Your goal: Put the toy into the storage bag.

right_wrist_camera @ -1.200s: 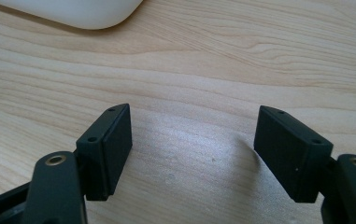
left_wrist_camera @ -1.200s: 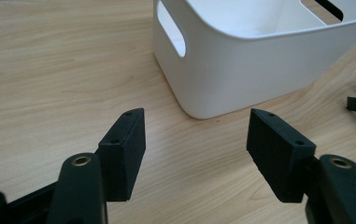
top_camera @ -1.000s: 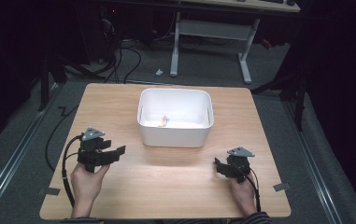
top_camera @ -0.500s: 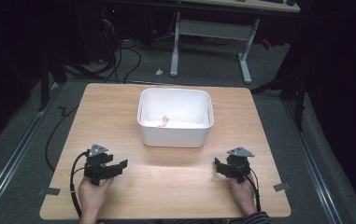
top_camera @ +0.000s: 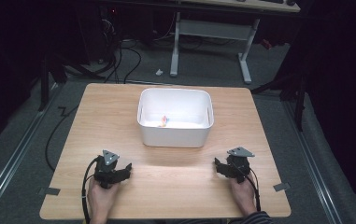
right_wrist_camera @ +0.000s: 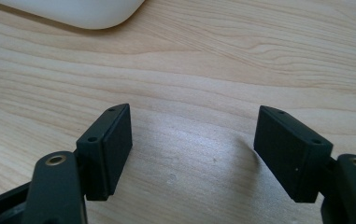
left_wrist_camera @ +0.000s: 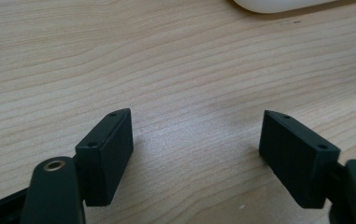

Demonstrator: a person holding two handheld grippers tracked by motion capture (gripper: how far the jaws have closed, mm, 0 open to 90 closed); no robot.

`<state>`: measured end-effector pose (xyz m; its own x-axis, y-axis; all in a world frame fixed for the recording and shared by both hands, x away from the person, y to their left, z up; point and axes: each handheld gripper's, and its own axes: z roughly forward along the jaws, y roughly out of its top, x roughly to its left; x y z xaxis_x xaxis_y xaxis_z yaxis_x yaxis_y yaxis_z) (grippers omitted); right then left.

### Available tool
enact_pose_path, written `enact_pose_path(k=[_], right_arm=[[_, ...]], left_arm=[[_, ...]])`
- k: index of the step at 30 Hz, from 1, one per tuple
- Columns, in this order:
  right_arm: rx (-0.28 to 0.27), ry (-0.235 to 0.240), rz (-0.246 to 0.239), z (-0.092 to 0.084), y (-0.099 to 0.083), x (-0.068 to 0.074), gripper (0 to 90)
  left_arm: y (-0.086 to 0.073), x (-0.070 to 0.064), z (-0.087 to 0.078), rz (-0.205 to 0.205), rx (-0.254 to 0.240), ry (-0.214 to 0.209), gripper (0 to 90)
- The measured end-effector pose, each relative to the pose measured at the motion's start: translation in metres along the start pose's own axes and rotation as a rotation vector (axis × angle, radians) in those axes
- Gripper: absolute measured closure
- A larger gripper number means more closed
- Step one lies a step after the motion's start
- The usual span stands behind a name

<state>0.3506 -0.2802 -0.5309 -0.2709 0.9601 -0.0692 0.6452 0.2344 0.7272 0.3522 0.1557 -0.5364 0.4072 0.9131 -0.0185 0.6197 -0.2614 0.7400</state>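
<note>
At the table's near edge: our left claw (top_camera: 128, 169) at 7 o'clock, right claw (top_camera: 216, 166) at 5, both spread and holding nothing; the left's jaws have just been opening.
Bin: white rectangular plastic tub (top_camera: 174, 136) at centre, small orange item (top_camera: 163, 121) inside.
Progress: we judge the work finished.

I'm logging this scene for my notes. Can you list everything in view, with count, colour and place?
table: one, light wood, centre of the high view.
tub: one, white, on the table's far half, midway across.
small item: one, orange and pale, inside the tub at its left; too small to identify.
desk frame: one, white legs, on the floor beyond the table.
cables: several, black, on the floor at the far left.
tape pieces: two, grey, at the table's near edges.
left hand-held gripper: one, black, near left of the table, jaws open with nothing between them, having just opened wider.
right hand-held gripper: one, black, near right, jaws open and empty.
hands: two, at the near edge, one on each gripper.
</note>
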Motion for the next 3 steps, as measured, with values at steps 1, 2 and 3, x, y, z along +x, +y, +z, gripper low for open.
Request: enact_pose_path(k=[1, 2, 3], right_arm=[[-0.001, -0.001, -0.005, -0.0001, 0.0000, 0.0001, 28.1], [0.001, -0.003, -0.006, -0.0003, 0.0000, 0.0005, 28.1], [0.001, -0.004, -0.005, -0.0003, -0.0001, 0.0008, 28.1]], left_arm=[[0.0000, -0.0002, 0.0000, 0.000, 0.001, 0.000, 23.7], [0.0000, -0.0002, 0.0000, 0.000, 0.001, 0.000, 23.4], [0.0000, -0.0002, 0.0001, 0.000, 0.001, 0.000, 23.2]])
